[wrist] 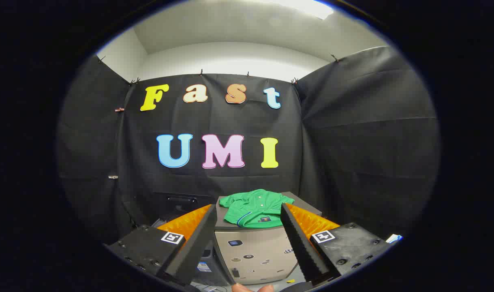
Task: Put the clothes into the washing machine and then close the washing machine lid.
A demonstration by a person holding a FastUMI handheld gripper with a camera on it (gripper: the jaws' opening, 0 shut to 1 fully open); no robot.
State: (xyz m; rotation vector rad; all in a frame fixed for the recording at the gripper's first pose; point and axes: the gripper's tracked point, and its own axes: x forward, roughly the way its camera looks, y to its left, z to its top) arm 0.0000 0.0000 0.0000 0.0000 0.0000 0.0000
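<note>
Lower part of the scene is cut off: the beige boxy washing machine (pixel 253 253) shows its front panel and grey top slab, but its base runs under the fingers and out of sight. Small dark marks and stickers dot the front panel, too small to make out. The lid cannot be told apart from the top surface at this angle; it looks flat and closed, though that is not certain. To the left of the machine sits a dark low box or case (pixel 178 202) against the black cloth wall (pixel 352 134), mostly hidden behind the left finger and hard to identify. At the very bottom, between the finger roots, two fingertips of a person's hand (pixel 253 288) poke in, the rest cut off.

The green short-sleeved shirt with a button placket and a blue trim line (pixel 255 209) lies spread and slightly rumpled on top of the washing machine, beyond the fingertips and between them in the line of sight. Its right sleeve edge is partly covered by the right finger.

The gripper (pixel 250 210) has its two ridged fingers spread wide, nothing between them, nothing touched. The fingertips sit apart from the shirt, short of it, one on each side of the machine's top. Orange panels and square black-and-white markers sit on the gripper body behind each finger.
</note>
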